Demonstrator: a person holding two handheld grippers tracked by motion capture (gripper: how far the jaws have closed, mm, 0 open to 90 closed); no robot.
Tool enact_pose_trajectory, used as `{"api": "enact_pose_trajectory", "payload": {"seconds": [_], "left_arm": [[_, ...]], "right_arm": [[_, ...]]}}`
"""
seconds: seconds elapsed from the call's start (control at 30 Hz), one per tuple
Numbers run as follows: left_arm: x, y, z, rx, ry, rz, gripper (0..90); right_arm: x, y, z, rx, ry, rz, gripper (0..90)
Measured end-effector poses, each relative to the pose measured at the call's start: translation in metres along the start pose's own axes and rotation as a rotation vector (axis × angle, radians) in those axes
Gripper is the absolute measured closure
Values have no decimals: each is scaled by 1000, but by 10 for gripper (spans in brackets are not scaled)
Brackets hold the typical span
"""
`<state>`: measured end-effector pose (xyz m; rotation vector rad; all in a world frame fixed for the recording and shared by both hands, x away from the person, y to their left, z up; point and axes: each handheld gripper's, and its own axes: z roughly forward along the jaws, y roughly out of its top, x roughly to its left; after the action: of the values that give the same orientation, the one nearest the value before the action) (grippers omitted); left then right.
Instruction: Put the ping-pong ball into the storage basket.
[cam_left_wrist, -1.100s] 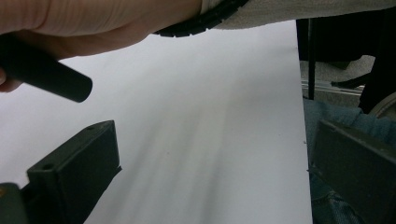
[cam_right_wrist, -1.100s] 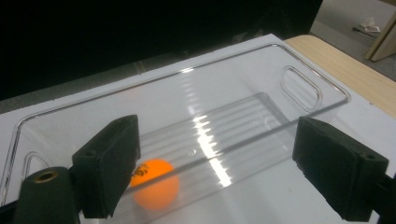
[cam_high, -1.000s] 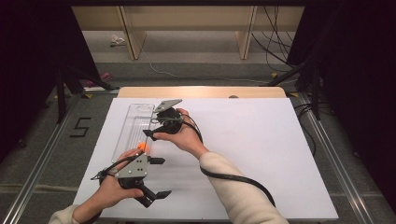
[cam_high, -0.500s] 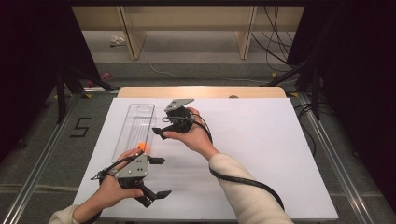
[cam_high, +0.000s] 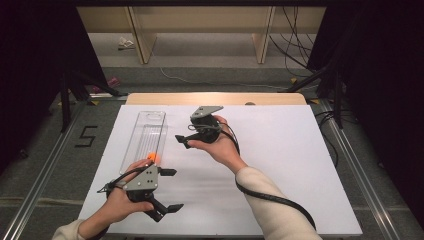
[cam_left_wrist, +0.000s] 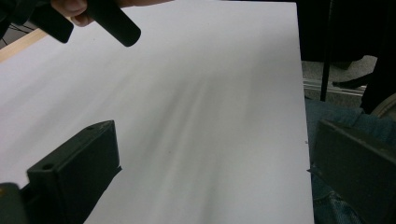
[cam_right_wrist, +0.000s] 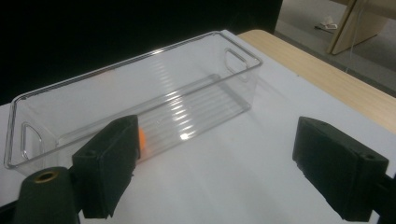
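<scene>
Both grippers, left gripper (cam_high: 167, 190) and right gripper (cam_high: 184, 140), hover wide-fingered, empty; a careless sweep could knock the clear bin (cam_high: 145, 137) off the desk (cam_high: 280, 165).

White-topped table — one clear bin on it

The table (cam_high: 280, 165) carried a white sheet; a transparent bin (cam_high: 146, 134) lay near its left edge — wood showed along the far side.
</scene>
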<state>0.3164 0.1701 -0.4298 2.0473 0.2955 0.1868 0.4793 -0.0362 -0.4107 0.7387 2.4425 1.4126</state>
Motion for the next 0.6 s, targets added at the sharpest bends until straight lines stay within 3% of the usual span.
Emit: {"api": "enact_pose_trajectory", "payload": {"seconds": [0.6], "left_arm": [[0, 0, 1, 1, -1, -3, 10]], "right_arm": [[-22, -22, -50, -35, -62, 60, 162]]}}
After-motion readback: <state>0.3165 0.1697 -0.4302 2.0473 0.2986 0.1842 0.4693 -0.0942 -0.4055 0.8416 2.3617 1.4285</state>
